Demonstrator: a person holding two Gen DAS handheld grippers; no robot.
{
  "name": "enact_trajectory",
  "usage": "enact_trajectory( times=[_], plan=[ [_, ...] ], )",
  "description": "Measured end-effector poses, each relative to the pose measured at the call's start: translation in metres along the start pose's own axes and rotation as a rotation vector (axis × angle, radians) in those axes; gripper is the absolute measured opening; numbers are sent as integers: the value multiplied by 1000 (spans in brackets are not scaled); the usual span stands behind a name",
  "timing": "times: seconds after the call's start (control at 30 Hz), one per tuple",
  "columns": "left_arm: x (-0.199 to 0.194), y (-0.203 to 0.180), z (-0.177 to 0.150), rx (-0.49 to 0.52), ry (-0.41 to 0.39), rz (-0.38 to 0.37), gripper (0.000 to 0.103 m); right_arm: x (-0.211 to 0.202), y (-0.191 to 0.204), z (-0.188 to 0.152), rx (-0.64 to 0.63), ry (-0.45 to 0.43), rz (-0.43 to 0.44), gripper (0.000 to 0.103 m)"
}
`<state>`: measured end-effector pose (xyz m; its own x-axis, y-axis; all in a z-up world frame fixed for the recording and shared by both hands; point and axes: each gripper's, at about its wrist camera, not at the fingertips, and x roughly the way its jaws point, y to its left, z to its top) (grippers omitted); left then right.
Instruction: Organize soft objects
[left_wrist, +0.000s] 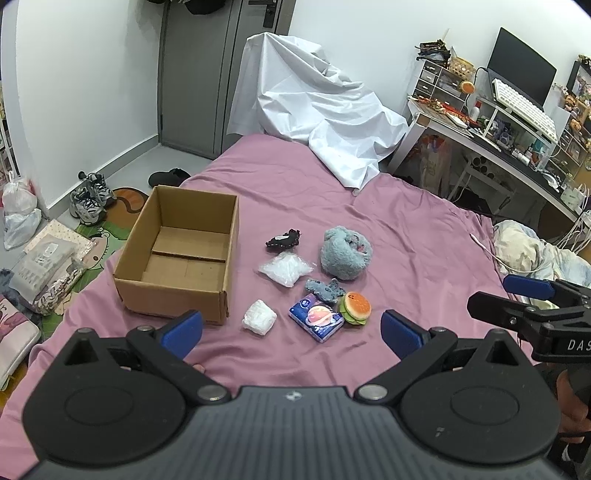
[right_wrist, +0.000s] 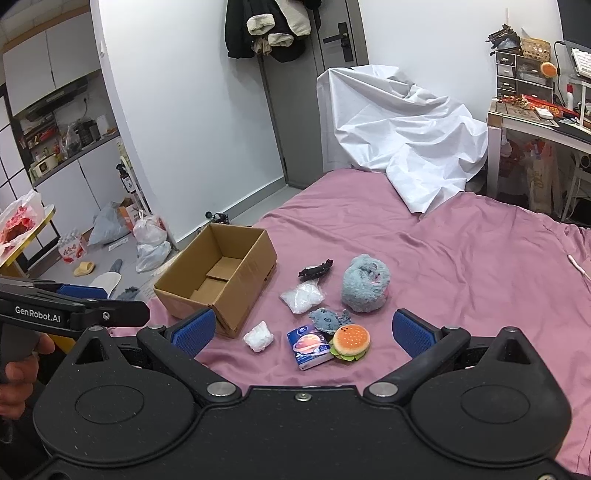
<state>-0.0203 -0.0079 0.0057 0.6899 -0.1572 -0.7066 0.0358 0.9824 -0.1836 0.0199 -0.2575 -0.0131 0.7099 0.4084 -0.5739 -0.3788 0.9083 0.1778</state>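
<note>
Both grippers, left gripper (left_wrist: 291, 330) and right gripper (right_wrist: 304, 330), fingers spread, empty; cardboard box (left_wrist: 177, 254) runs lengthwise away.

My left wrist camera looks forward along my wide-spread jaws, from low over the near edge of the bed (left_wrist: 406, 229), facing the door. My right wrist camera sits just beside it, angled a little leftward. Both views share the cardboard box (left_wrist: 177, 258) (right_wrist: 218, 280) and the soft things beside it, all near. Each view catches the other gripper at its edge.
</note>
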Motion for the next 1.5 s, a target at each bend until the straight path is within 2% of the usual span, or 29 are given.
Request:
enact_trajectory(
  times=[0.83,1.43,1.5],
  plan=[
    [-3,1,1,-11,2,3,102,0,-11,-2,13,-4,-18,103],
    [40,5,16,-51,24,5,102,36,-23,0,17,36,-23,103],
    [46,5,16,-58,31,6,101,42,-24,0,7,44,-29,100]
  ],
)
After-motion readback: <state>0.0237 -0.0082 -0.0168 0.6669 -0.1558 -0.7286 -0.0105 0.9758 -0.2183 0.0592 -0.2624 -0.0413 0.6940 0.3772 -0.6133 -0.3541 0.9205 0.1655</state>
